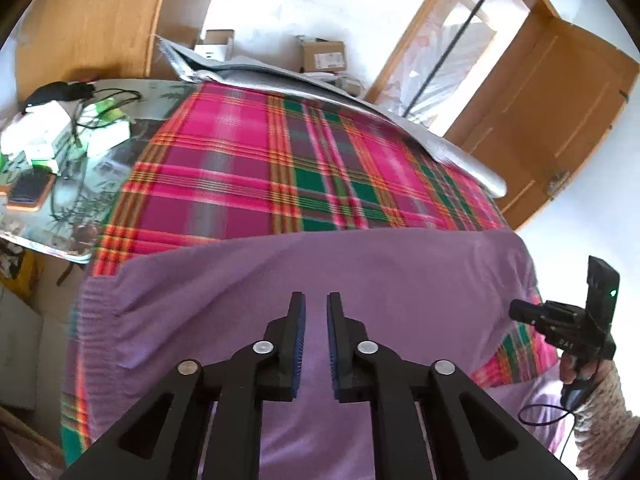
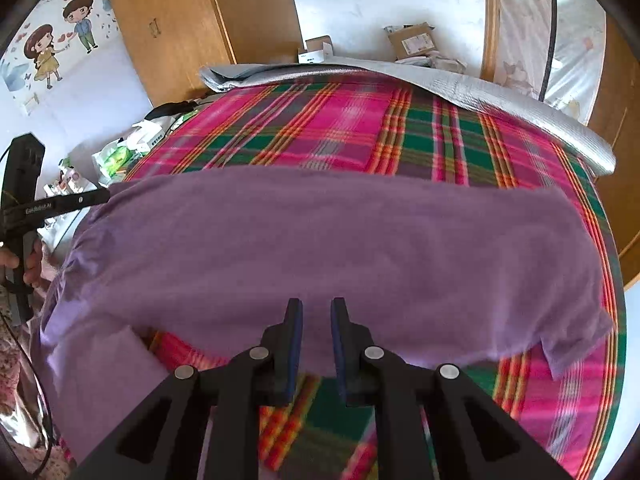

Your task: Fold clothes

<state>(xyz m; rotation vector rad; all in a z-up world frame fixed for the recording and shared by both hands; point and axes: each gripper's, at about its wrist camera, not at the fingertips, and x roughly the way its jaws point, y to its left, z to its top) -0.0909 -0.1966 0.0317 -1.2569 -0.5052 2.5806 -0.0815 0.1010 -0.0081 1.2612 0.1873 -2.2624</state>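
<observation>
A purple garment (image 1: pixel 312 280) lies spread across the near part of a pink, green and orange plaid cloth (image 1: pixel 248 160). My left gripper (image 1: pixel 316 304) hovers over the garment's near edge, jaws a small gap apart and empty. In the right wrist view the garment (image 2: pixel 340 240) lies as a wide band with a sleeve (image 2: pixel 568 344) at the right. My right gripper (image 2: pixel 316 308) is over its near edge, jaws slightly apart, nothing between them. The right gripper's body shows in the left view (image 1: pixel 576 320); the left one shows in the right view (image 2: pixel 24 208).
A glass side table (image 1: pixel 60 168) with white boxes, cables and a phone stands left of the plaid cloth. A silver padded mat (image 2: pixel 480 92) lies along the far edge. Cardboard boxes (image 1: pixel 324 56), a wooden wardrobe (image 2: pixel 180 28) and a wooden door (image 1: pixel 552 120) are behind.
</observation>
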